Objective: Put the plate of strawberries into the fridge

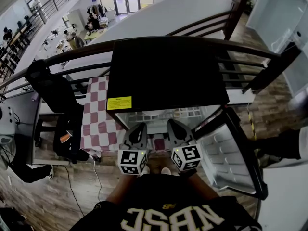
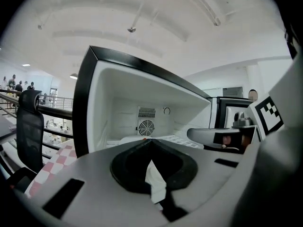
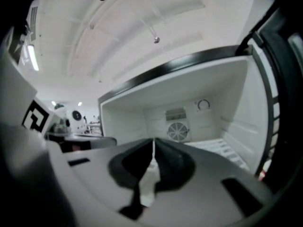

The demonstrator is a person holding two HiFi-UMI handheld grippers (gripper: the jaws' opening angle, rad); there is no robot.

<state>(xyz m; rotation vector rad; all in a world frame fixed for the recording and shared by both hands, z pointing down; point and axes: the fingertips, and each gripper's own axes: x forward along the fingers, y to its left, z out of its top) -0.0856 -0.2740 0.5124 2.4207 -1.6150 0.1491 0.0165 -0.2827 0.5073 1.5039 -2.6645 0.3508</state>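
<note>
A small black fridge [image 1: 163, 76] stands with its door [image 1: 226, 153] swung open to the right and its white inside [image 2: 123, 112] [image 3: 208, 117] showing. In the left gripper view a white plate [image 2: 127, 138] lies on the fridge floor with a speck of red at its edge, mostly hidden behind the jaws. My left gripper [image 1: 139, 127] [image 2: 150, 142] and right gripper [image 1: 173, 125] [image 3: 154, 141] hang side by side at the fridge mouth. Both are shut with nothing between the pads. Each shows in the other's view: the right gripper [image 2: 213, 135] and the left gripper [image 3: 87, 141].
A black office chair [image 1: 53, 95] [image 2: 28, 126] stands left of the fridge beside a red-and-white chequered cloth [image 1: 98, 121]. A dark railing [image 1: 202, 42] curves behind the fridge. A fan grille [image 2: 146, 126] sits on the fridge's back wall.
</note>
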